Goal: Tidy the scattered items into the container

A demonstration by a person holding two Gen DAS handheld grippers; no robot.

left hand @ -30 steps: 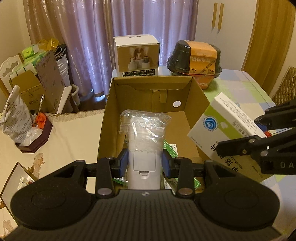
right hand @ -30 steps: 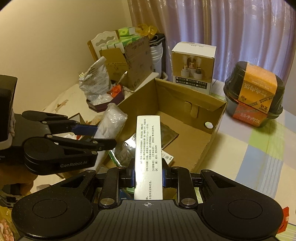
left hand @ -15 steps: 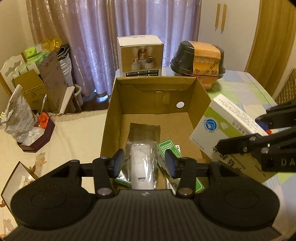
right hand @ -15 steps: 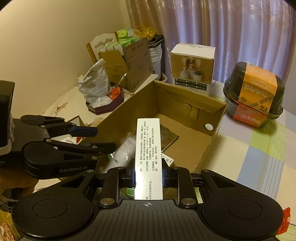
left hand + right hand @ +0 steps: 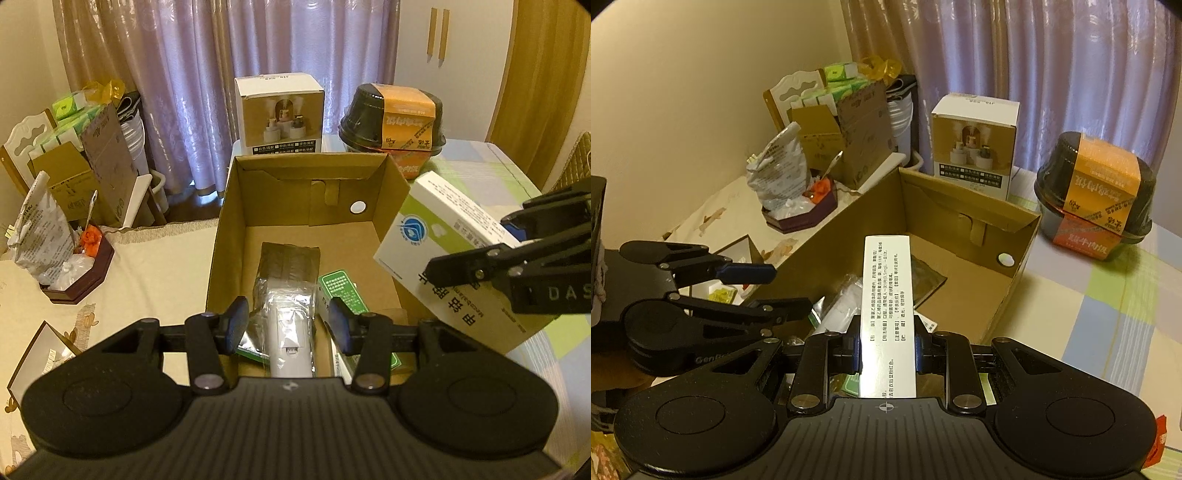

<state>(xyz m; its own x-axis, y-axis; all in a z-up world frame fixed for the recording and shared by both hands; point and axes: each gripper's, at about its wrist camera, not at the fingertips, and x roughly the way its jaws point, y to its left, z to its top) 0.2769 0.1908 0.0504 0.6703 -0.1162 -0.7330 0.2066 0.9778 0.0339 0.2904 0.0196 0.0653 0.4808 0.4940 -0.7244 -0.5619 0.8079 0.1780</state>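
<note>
Okay, cardboard box (image 5: 258, 236) is the landmark, open top, flaps up. Inside it: white device in clear plastic wrap (image 5: 290, 328) lying flat near the box's near wall, on a dark foil pouch (image 5: 290, 258); green-labelled packet (image 5: 341, 291) just beside it on the right. Far half of the box floor is bare cardboard, with a round hole (image 5: 357, 207) in the far wall.

My left gripper (image 5: 288, 325) hangs over the near end of the box, fingers spread wide and gripping nothing; the wrapped device lies between and below the blue pads (image 5: 236, 321); contact can't be told.

My right gripper (image 5: 888, 354) is clamped on a white medicine box (image 5: 888, 314), long side pointing forward over the box's near-right corner. From the left wrist view the medicine box (image 5: 443, 251) sits above the right wall of the cardboard box, tilted, not yet inside.

Behind the cardboard box: white-and-tan product carton (image 5: 280, 114) and a black bowl with orange sleeve (image 5: 395, 125), both near the far wall. Left of the box: open cream tablecloth (image 5: 155, 269), then a dark tray with a foil bag (image 5: 74, 273). Right of the box: checked cloth (image 5: 1108, 314), mostly free.
</note>
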